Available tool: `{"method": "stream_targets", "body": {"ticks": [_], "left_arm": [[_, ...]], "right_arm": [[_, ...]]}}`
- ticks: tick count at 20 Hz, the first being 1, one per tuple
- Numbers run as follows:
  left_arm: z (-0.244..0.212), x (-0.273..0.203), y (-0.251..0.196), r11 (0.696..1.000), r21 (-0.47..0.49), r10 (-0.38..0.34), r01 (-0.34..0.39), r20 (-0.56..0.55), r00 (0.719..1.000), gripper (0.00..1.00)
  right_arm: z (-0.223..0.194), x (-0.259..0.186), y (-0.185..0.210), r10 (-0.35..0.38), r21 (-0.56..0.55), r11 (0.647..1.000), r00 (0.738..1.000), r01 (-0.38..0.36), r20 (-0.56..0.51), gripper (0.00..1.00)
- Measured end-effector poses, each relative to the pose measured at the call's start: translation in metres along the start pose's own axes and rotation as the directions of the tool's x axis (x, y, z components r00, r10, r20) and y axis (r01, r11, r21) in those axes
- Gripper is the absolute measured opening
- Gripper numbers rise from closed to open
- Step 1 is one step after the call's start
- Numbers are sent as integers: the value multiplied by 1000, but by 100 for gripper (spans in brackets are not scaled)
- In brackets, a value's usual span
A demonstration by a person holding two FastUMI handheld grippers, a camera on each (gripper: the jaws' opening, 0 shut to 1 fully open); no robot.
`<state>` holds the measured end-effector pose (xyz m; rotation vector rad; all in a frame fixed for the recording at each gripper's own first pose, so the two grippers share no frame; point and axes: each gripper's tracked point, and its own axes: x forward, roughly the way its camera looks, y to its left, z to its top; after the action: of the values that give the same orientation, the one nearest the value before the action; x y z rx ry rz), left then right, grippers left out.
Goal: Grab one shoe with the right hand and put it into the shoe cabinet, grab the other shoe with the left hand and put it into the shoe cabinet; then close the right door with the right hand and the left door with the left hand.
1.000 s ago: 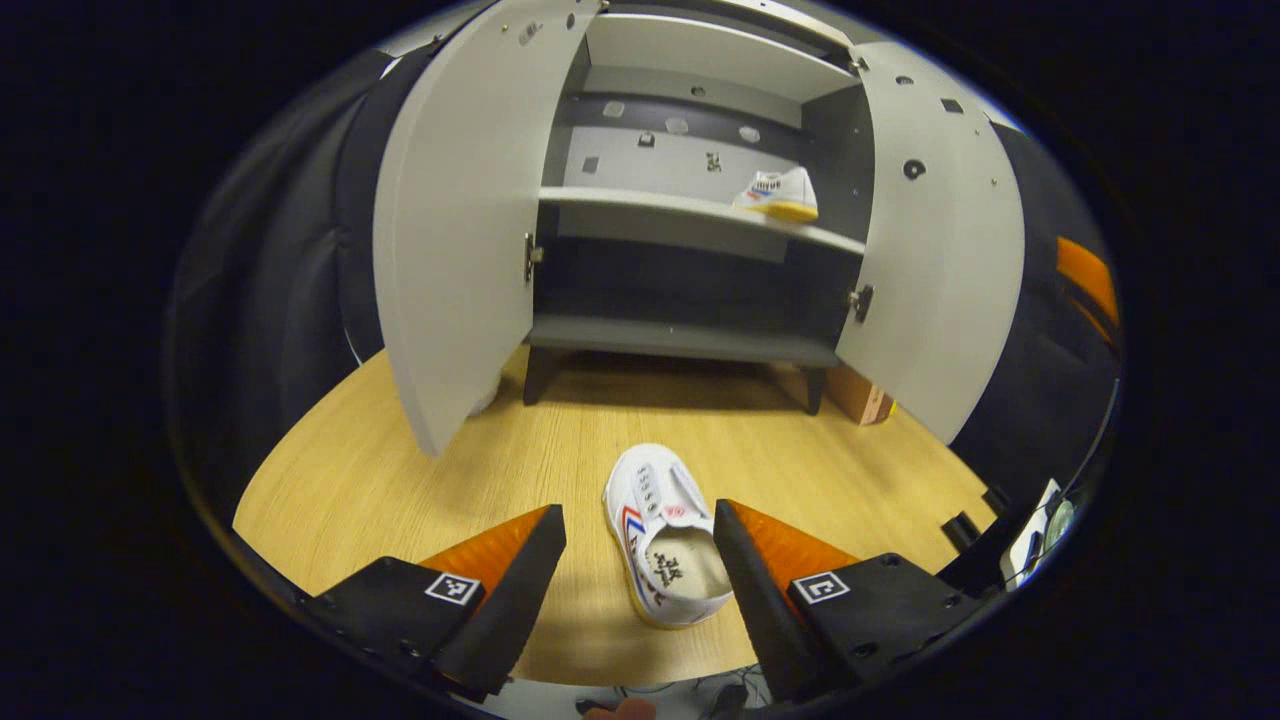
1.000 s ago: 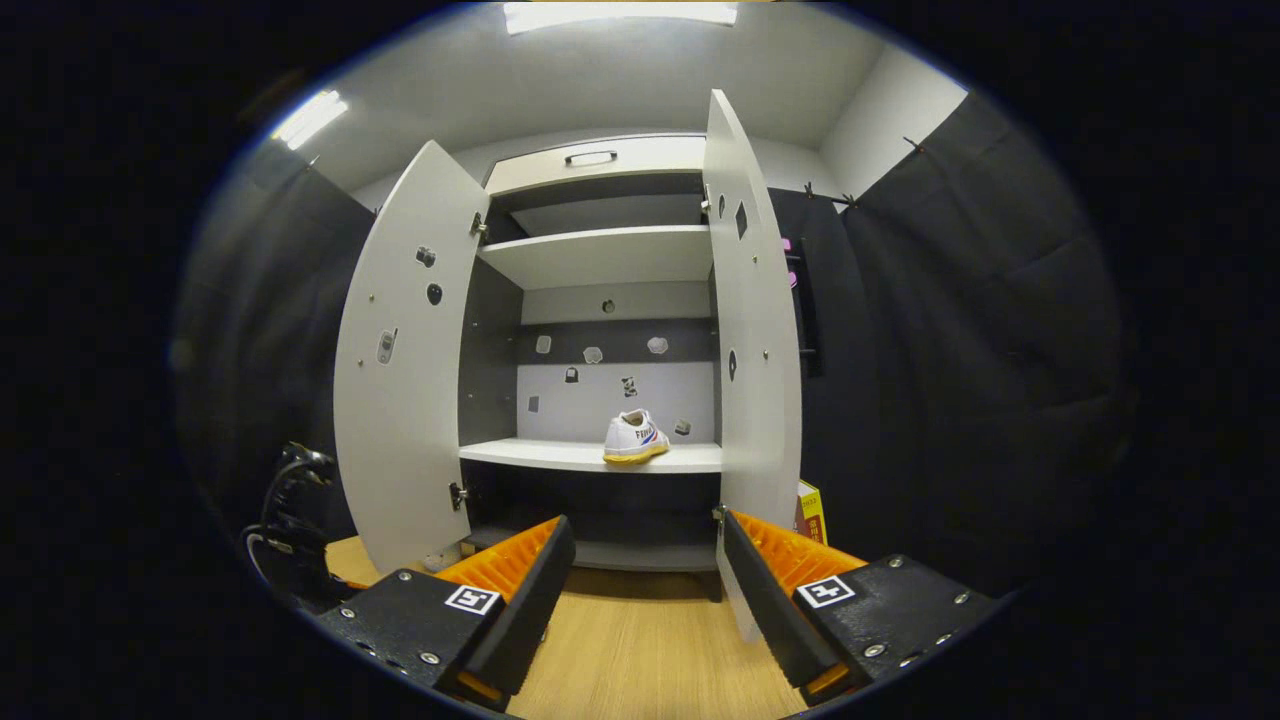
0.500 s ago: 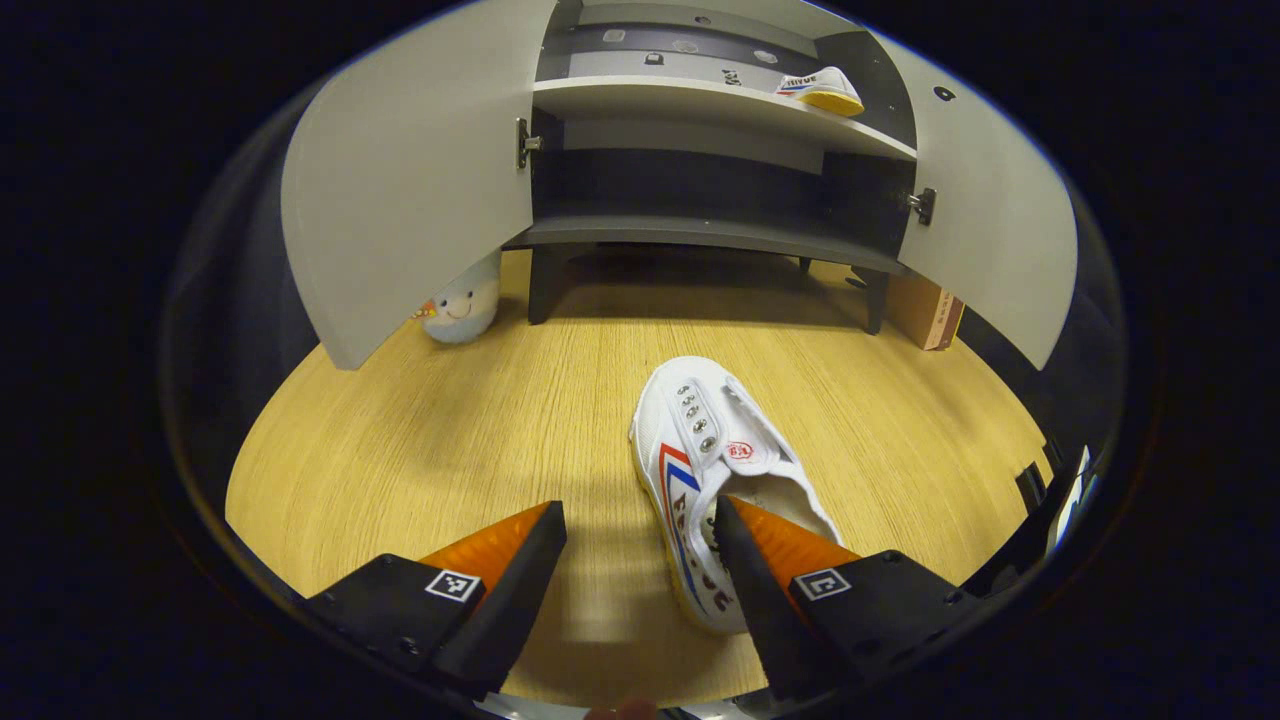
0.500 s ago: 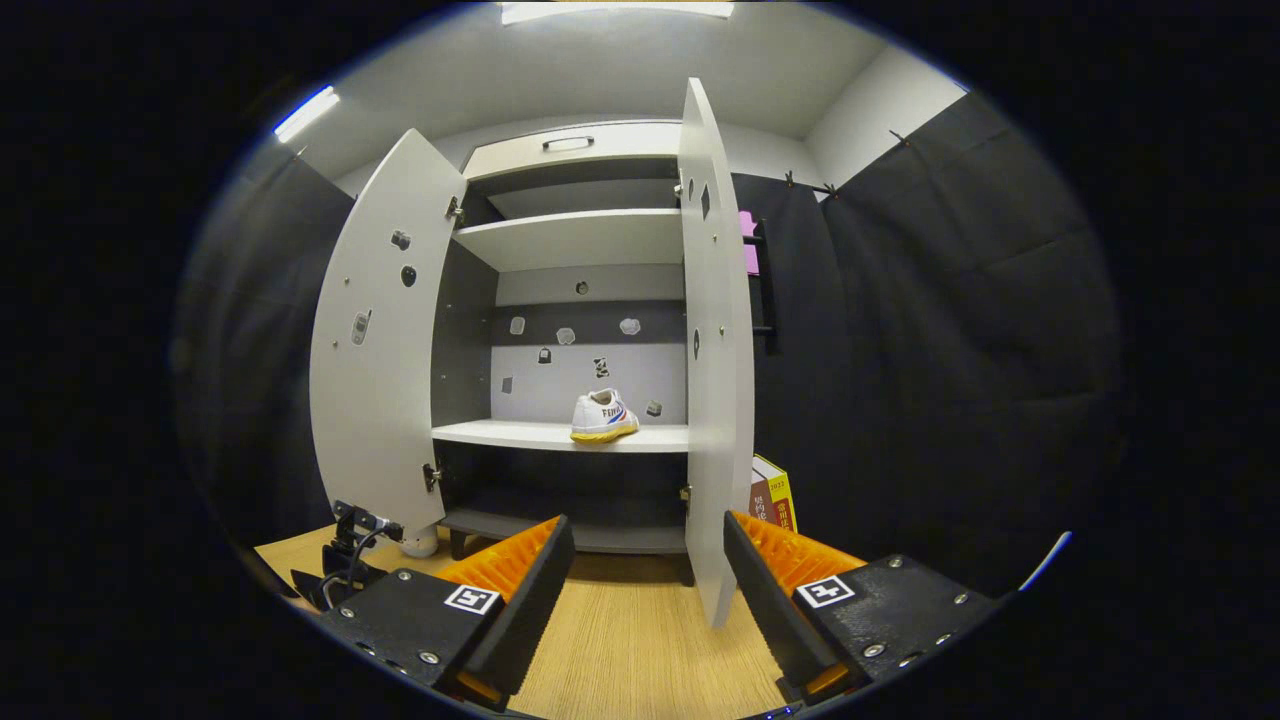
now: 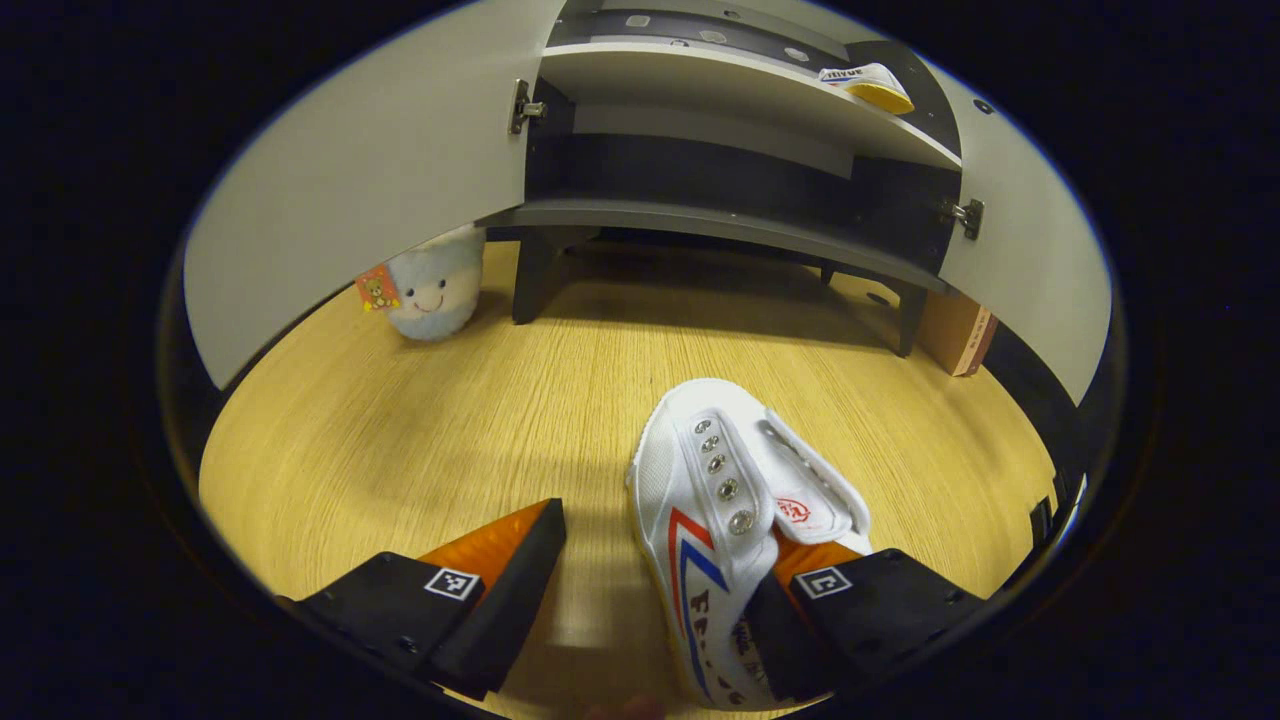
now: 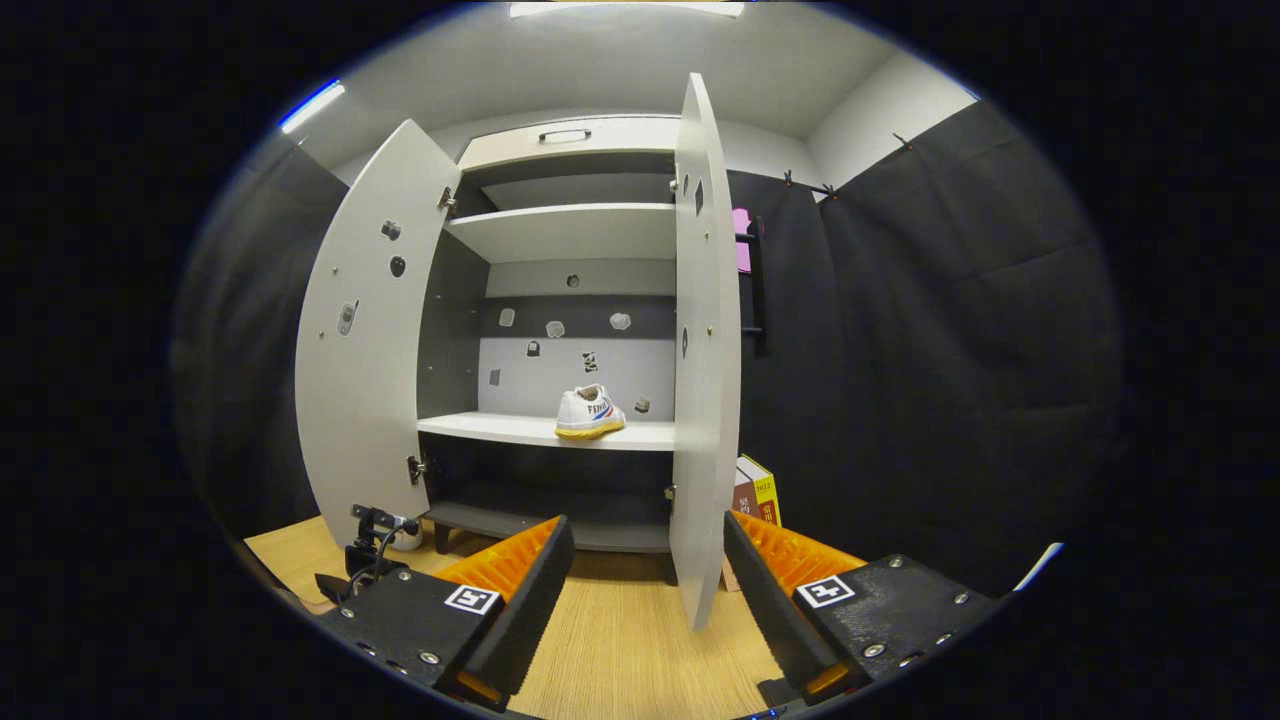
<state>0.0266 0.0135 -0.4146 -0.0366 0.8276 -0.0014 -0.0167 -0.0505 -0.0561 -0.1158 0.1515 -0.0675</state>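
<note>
While first shoe (image 6: 590,413) sits on cabinet shelf (image 6: 500,428), left gripper (image 5: 655,600) wide open, straddling second shoe (image 5: 735,500) side wall, ungrasped; right gripper (image 6: 645,590) open, empty; both doors open.

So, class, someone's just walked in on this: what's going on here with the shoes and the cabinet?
A person is working with two handheld grippers. One shoe already sits on the cabinet's middle shelf. The left gripper is open and down at the second shoe on the wooden floor, one finger in its opening, not yet closed. The right gripper is open and empty, facing the cabinet. Both doors are open.
</note>
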Motion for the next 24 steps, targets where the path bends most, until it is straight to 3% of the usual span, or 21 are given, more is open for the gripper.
{"method": "stream_targets", "body": {"ticks": [5,7,8,10,13,16,18,21,24], "left_arm": [[-2,0,-12,998,-54,-43,43,-3,999,93],[3,5,-7,999,-36,18,-17,9,1000,59],[6,4,-1,998,-6,58,-58,20,998,35],[8,4,0,996,7,86,-87,32,996,12],[4,-15,1,992,-81,92,-92,-7,996,8],[33,-70,5,986,-116,126,-117,77,989,8],[60,-116,-7,988,-133,99,-81,135,986,8],[129,-174,-24,987,-158,61,-21,253,966,8],[232,-204,-35,990,-138,38,17,387,921,8]], "right_arm": [[1,0,5,21,-16,1000,1000,-21,-2,92],[-2,1,8,39,-13,999,999,-39,-11,92],[-2,1,10,47,-12,999,999,-47,-9,92],[-1,-1,17,64,-7,998,998,-64,-2,92],[4,-2,17,69,10,998,997,-69,22,92],[8,-1,15,65,31,997,997,-66,35,92],[8,1,14,63,25,998,997,-64,42,92],[8,3,16,72,17,997,996,-73,45,92],[7,5,24,94,30,995,995,-95,44,92]]}}
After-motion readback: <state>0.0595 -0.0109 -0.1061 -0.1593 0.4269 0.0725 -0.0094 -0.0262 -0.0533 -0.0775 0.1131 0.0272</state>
